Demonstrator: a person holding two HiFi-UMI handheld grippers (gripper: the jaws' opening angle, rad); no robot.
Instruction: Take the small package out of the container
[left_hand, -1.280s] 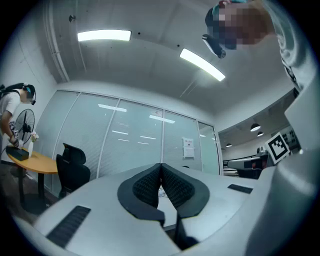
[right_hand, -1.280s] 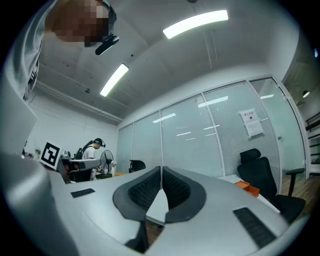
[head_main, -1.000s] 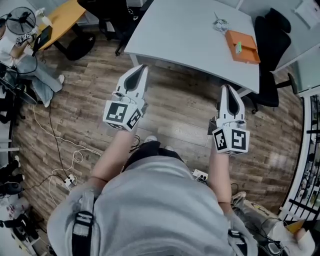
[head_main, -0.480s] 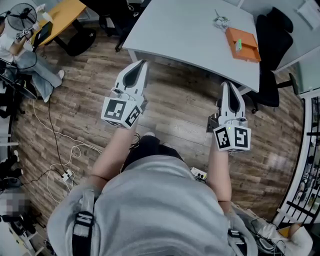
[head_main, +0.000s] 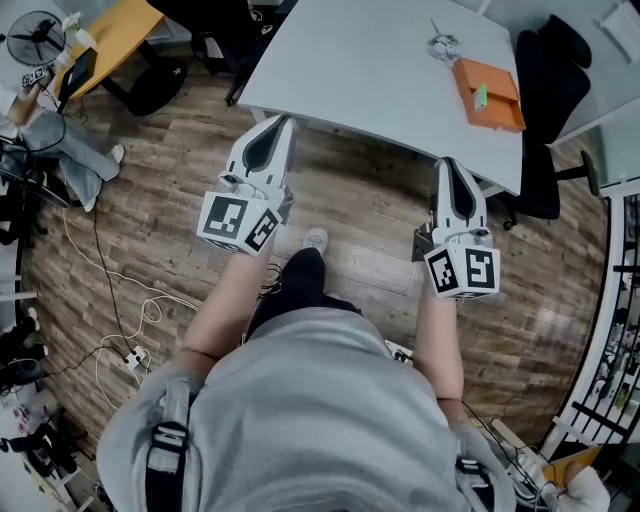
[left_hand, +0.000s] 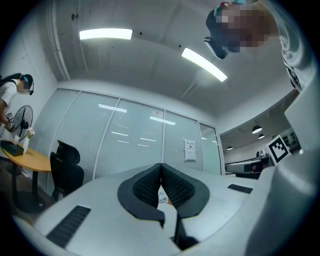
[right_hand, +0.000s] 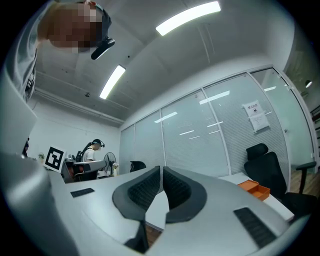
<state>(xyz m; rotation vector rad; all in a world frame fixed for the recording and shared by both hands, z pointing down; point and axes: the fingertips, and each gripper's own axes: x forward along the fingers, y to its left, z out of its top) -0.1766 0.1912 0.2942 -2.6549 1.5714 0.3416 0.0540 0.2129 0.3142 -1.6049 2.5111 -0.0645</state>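
Wood-plank floor (head_main: 360, 215) lies beneath the left hand-held gripper (head_main: 283, 122) and the right hand-held gripper (head_main: 449, 165), both clenched with nothing between the jaws, near the edge of the white worktop (head_main: 370, 60). On its far right part sits the orange container (head_main: 497, 93) with the small green package (head_main: 481, 97) in it. A notice (right_hand: 255, 116) on the glass wall (right_hand: 200, 140) is too small to read.
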